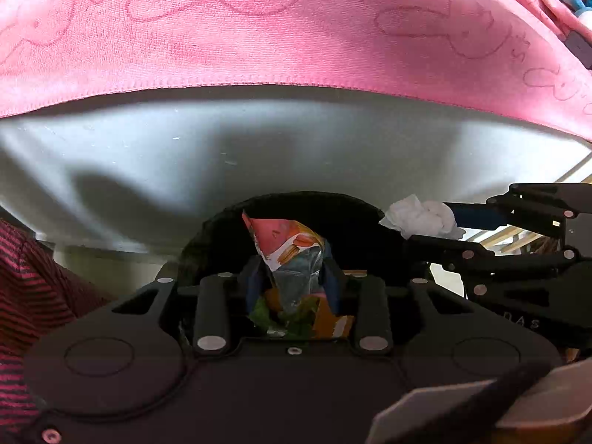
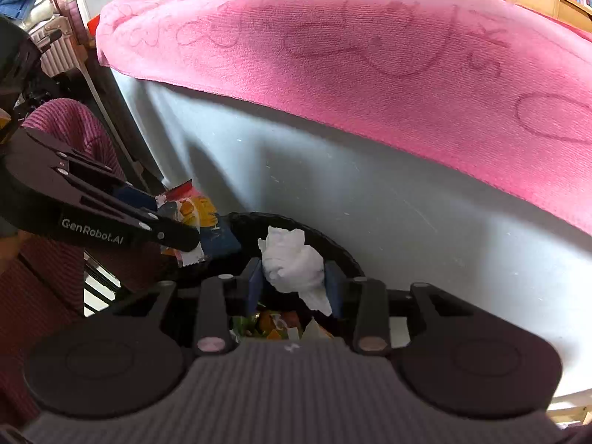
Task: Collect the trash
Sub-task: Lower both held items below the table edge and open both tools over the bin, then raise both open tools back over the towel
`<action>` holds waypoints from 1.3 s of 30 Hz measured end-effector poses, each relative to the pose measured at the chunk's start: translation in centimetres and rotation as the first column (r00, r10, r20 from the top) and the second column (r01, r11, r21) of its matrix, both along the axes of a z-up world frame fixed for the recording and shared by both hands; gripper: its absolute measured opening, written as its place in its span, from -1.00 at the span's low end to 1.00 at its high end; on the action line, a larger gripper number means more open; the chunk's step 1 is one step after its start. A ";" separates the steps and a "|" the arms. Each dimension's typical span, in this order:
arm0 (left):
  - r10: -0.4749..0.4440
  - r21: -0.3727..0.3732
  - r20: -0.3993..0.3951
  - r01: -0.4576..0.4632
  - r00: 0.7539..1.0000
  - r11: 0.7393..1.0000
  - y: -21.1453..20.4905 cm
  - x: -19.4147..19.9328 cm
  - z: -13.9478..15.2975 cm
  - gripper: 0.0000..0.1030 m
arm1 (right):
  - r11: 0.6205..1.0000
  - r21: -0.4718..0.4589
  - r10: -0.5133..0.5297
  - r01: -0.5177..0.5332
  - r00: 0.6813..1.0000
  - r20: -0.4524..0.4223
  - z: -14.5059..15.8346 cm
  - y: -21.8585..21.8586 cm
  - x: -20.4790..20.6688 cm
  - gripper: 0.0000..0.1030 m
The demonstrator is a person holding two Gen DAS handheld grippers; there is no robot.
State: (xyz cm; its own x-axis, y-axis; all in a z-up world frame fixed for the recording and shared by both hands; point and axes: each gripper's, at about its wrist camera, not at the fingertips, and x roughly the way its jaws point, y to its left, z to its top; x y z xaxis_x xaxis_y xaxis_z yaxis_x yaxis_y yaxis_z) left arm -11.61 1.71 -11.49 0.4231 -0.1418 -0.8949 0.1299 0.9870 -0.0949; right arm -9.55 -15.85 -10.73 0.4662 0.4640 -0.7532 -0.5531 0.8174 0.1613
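Both tongs hang over the black bin point(image 2: 344, 255): left gripper point(image 1: 292, 273) narrowly pinches a snack wrapper point(image 1: 292, 255), right gripper point(image 2: 294, 277) a crumpled tissue point(image 2: 292, 266). Best to spread each fully above the opening so both fall onto the trash inside.

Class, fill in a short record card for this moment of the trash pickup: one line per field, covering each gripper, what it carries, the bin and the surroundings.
Left gripper: jaws around a colourful snack wrapper, pads against its sides
Right gripper: jaws around a crumpled white tissue
Position: both grippers point down over the black trash bin
Bin contents: mixed colourful wrappers visible inside; details unclear
Behind bin: white table side draped with a pink towel
Step left: neither piece dropped in yet
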 end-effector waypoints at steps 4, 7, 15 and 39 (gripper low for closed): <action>0.003 0.002 -0.002 -0.003 1.000 1.000 -0.1 0.0 0.0 -0.28 | 1.000 0.011 -0.001 0.001 1.000 0.002 0.0 -0.5 -0.1 0.09; 0.007 0.004 -0.001 -0.007 1.000 1.000 -0.5 0.1 -0.1 -0.20 | 1.000 0.023 -0.005 0.005 1.000 0.002 0.1 -0.9 -0.2 0.21; 0.013 0.006 0.019 -0.013 1.000 1.000 -0.5 0.0 0.7 0.07 | 0.999 0.044 -0.025 0.024 1.000 0.018 0.9 -1.6 -0.2 0.32; 0.089 -0.111 0.460 -0.042 0.883 0.993 -1.2 3.5 14.2 0.62 | 0.966 0.220 -0.205 0.138 0.924 0.323 12.8 -6.3 3.5 0.64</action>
State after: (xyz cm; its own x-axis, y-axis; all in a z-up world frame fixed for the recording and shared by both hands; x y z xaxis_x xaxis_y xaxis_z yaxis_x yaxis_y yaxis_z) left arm -8.11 0.51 2.71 0.7976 -0.1737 -0.5776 0.1175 0.9840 -0.1337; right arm -6.08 -22.15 2.08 0.7634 0.4720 -0.4410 -0.4561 0.8773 0.1495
